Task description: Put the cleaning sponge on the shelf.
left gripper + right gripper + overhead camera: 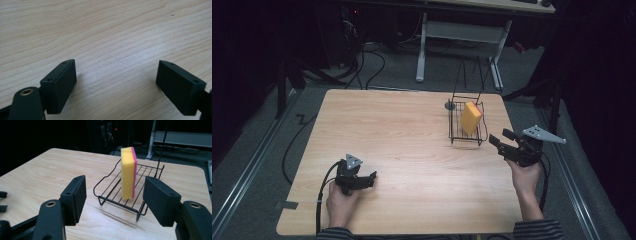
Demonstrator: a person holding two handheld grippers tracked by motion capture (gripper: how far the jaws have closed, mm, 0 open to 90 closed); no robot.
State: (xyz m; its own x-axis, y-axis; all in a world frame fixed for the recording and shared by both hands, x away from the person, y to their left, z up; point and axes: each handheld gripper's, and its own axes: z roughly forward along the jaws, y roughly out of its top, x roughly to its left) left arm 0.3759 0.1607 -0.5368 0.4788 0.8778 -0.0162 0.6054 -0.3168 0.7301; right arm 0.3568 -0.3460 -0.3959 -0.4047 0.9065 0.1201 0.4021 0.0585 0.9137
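Jaws of the right gripper [115, 202] stand wide apart with nothing between them but air. Straight ahead of its fingers [75, 197], near but apart from them, a yellow sponge [128, 173] with a pink backing stands on edge in a black wire rack [110, 195]; the rack's low front rail is the first thing in the way. The right hand [526, 175] holds this gripper off the table's right edge, tilted toward the rack. The left gripper [116, 82] is likewise open and empty, its fingers [60, 85] low over bare wooden table [105, 37], well apart from the sponge. The left hand [341, 202] rests near the table's front edge. A small dark disc [450, 105] lies just behind the rack.
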